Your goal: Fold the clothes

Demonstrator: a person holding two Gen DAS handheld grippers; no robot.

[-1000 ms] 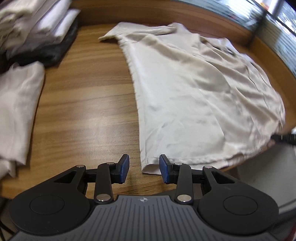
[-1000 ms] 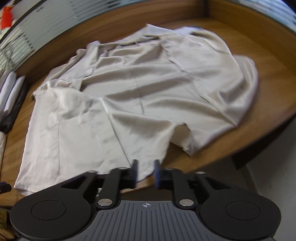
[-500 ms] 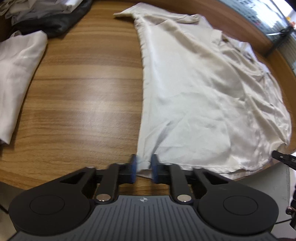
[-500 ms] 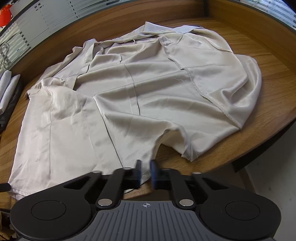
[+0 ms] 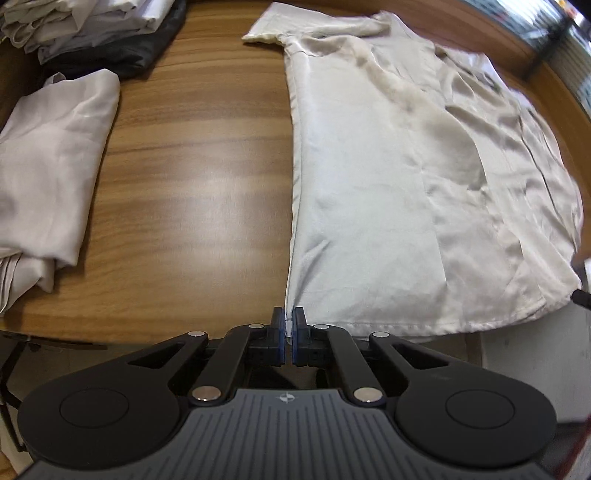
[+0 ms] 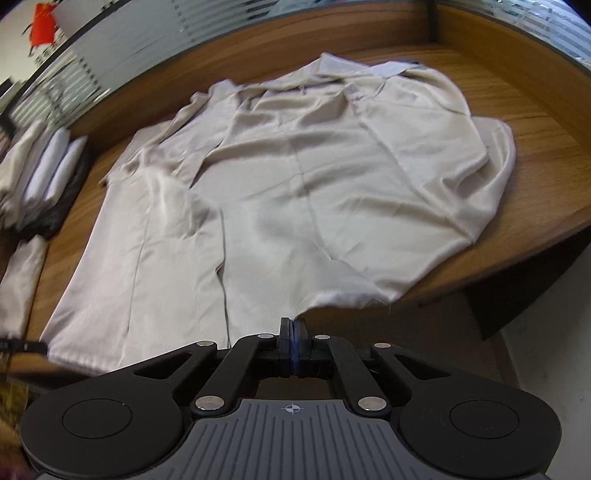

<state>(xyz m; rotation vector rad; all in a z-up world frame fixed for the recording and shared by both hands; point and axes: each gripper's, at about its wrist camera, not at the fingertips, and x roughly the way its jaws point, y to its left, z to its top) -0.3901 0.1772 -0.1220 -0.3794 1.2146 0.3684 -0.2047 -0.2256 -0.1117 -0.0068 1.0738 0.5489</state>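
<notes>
A cream satin short-sleeved shirt point(image 5: 388, 177) lies spread on the wooden table point(image 5: 195, 192), hem towards me. My left gripper point(image 5: 289, 317) is shut on the hem's left corner, where a sliver of cloth shows between the blue pads. In the right wrist view the same shirt point(image 6: 314, 192) fills the middle, wrinkled, with one side panel folded inward. My right gripper point(image 6: 293, 325) is shut on the hem near its right end, at the table's front edge. The hem there lifts slightly off the wood. The left gripper's tip point(image 6: 22, 346) shows at the far left.
A folded pale garment point(image 5: 51, 166) lies left of the shirt. Behind it a pile of folded clothes point(image 5: 96, 26) rests on a dark garment. A raised wooden rim point(image 6: 517, 48) borders the table at the back and right. The table's front edge point(image 6: 517, 273) drops off at right.
Both grippers went from open to shut on the shirt's hem. Both have since drawn back a little, and the hem edge is raised slightly.
</notes>
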